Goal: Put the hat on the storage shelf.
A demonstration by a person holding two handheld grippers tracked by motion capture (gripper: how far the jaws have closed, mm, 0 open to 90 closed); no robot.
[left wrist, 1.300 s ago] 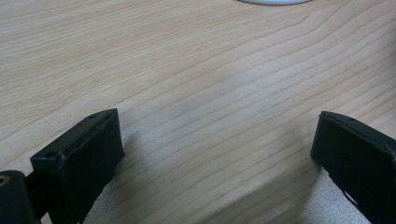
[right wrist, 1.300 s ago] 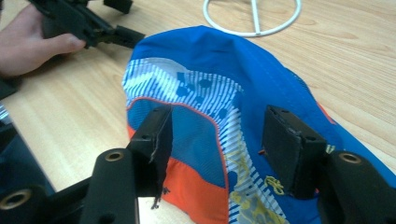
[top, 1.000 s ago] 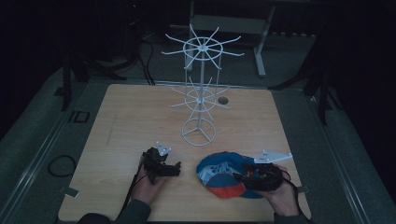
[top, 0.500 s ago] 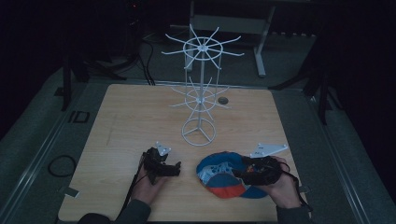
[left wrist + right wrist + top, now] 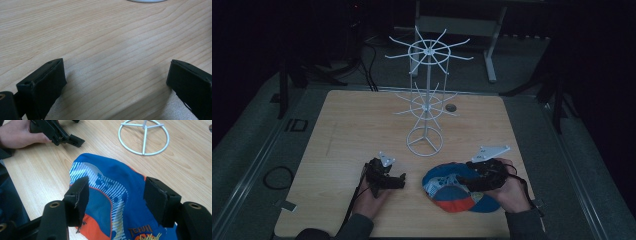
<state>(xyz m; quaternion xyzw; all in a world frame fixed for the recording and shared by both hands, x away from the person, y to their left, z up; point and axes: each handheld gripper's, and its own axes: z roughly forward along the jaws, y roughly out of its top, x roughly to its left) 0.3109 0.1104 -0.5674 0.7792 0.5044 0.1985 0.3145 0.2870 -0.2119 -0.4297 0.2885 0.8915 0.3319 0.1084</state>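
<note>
Desk [image 5: 342,130] of pale wood grain lies in front of you, its corners rounded, set in a dark room with grey floor around it and black cables trailing off at the far left. A white wire rack [image 5: 426,95] with two tiers of spokes stands at the middle of the desk on a ring base. Near you on the right lies a cap [image 5: 447,187], blue with white striped panels, an orange band along its near edge and yellow lettering too small to read. It rests flat on the wood, just near of the ring base.

Your right gripper [image 5: 117,197] hovers over the cap with its fingers [image 5: 78,197] spread wide, one on each side of the blue crown, gripping nothing. Your left gripper [image 5: 387,179] rests low by the desk's near left, well apart from the cap; its fingers [image 5: 47,82] stand wide too, with bare wood between them.
</note>
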